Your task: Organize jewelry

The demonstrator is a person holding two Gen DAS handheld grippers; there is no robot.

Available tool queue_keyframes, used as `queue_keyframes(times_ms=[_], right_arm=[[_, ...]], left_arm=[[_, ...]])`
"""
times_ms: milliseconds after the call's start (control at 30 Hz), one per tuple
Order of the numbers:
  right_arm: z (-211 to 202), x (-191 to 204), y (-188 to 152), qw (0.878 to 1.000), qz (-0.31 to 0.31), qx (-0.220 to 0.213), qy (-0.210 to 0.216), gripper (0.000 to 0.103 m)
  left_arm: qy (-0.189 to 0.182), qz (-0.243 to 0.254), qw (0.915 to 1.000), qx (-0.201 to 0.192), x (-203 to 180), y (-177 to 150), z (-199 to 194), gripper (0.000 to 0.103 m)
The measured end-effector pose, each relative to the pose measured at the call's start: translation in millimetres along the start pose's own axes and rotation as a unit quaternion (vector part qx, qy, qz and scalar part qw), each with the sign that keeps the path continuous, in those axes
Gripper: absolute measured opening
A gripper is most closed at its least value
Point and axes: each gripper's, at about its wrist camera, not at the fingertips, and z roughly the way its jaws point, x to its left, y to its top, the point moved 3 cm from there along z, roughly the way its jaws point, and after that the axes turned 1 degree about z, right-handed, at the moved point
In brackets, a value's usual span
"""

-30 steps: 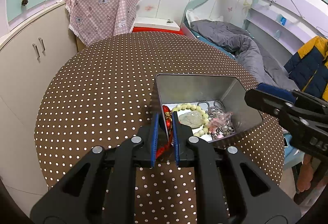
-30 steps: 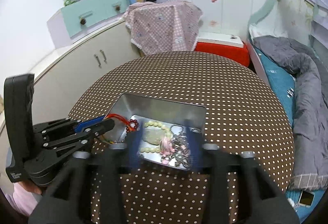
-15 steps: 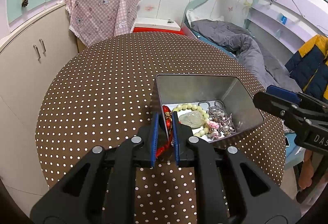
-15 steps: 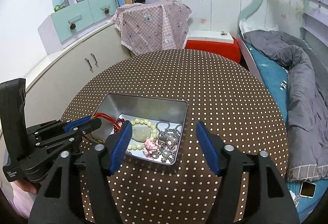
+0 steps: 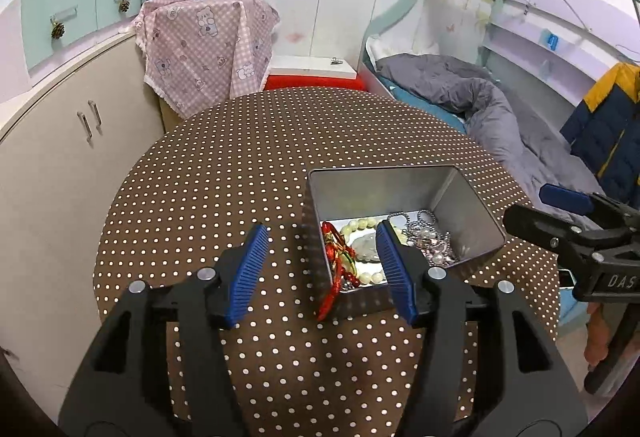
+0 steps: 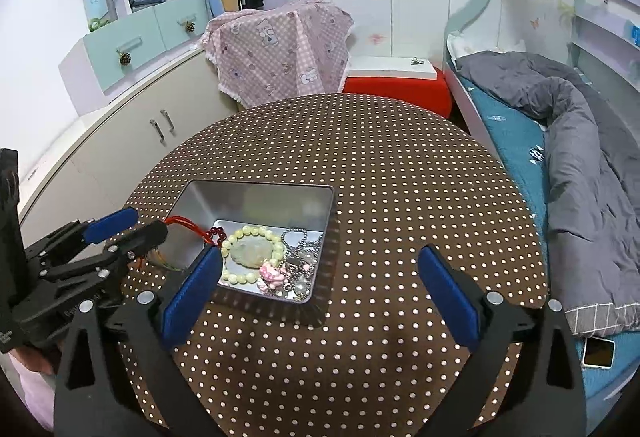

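A silver metal tin [image 5: 472, 215] [image 6: 256, 197] sits on the round brown polka-dot table [image 5: 224, 177] [image 6: 400, 197]. It holds a pale green bead bracelet [image 6: 250, 253], silver chains [image 5: 430, 233] and a pink charm [image 6: 271, 274]. A red corded piece [image 5: 338, 269] [image 6: 200, 231] hangs over the tin's near left rim, its tail on the cloth outside. My left gripper [image 5: 324, 269] is open astride that rim, around the red piece without holding it. My right gripper [image 6: 320, 293] is open and empty above the tin's near edge.
A cream cabinet [image 5: 52, 165] stands left of the table. A pink checked cloth [image 6: 280, 49] covers something behind it, next to a red stool [image 6: 400, 87]. A bed with a grey duvet [image 6: 580, 141] lies to the right. A phone [image 6: 598, 353] lies on the bed.
My left gripper has opened and let go of the red corded piece, which now hangs over the tin's rim. My right gripper has drawn back and up from the tin.
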Motion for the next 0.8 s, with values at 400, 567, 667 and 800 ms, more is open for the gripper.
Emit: queue_keyframes(times_ms=[400, 567, 667, 800], right_arm=[[-17.5, -8.4, -9.9, 1.0, 0.022, 0.001, -0.013, 0.095], [-34.0, -7.2, -14.5, 0.999, 0.027, -0.007, -0.015, 0.095], [-46.5, -2.7, -18.1, 1.0, 0.024, -0.016, -0.013, 0.095], [-61.3, 4.8, -20.6, 0.999, 0.012, -0.029, -0.016, 0.095]], left_arm=[[0.021, 0.023, 0.9995, 0.003, -19.6, -8.3, -19.6, 0.061], [0.033, 0.029, 0.9989, -0.017, -26.3, -8.7, -38.8, 0.07], [0.033, 0.031, 0.9986, -0.029, -28.8, -9.6, -51.7, 0.076], [0.041, 0.032, 0.9976, -0.045, -33.0, -8.6, -69.0, 0.081]])
